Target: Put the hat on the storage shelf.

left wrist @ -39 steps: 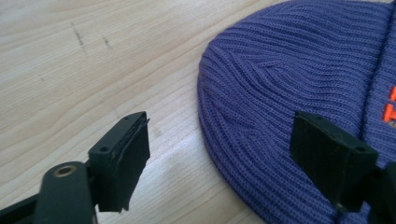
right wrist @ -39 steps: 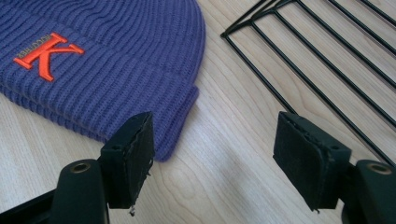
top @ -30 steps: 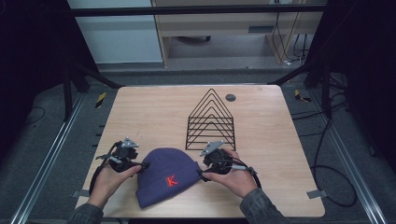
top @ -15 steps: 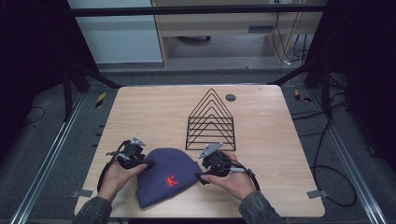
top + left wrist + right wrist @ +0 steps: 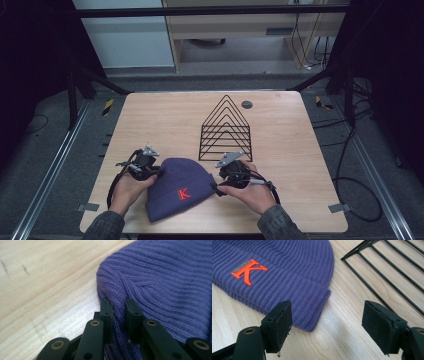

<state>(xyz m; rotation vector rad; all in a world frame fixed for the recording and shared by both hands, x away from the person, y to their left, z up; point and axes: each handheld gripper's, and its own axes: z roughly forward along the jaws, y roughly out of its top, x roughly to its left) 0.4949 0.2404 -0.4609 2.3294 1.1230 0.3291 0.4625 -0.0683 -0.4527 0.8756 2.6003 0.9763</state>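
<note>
The left claw (image 5: 118,312) is clamped on a fold of knit at the rounded crown edge of the purple beanie (image 5: 165,282); in its own view the two black jaws stand nearly together with ribbed fabric pinched between them. The right claw (image 5: 327,327) has its jaws wide apart, hovering just above the desk (image 5: 342,315) at the beanie's cuff corner, one pad over the cuff edge and the other over bare wood beside the black wire rack (image 5: 387,270). It holds nothing.

From the high view, the beanie (image 5: 177,187) lies flat at the near edge of the desk (image 5: 160,120), its orange K patch (image 5: 183,193) facing up, the left claw (image 5: 152,172) at its left side and the right claw (image 5: 217,187) at its right. The wire rack (image 5: 226,130) stands just behind, and a small dark disc (image 5: 246,104) lies farther back.

The step in hand looks like taking hold of the beanie at both sides: one side is gripped, the other not yet. The next move calls for the right claw to slide its lower pad under the cuff corner and close on both layers, keeping clear of the rack wires close by.
</note>
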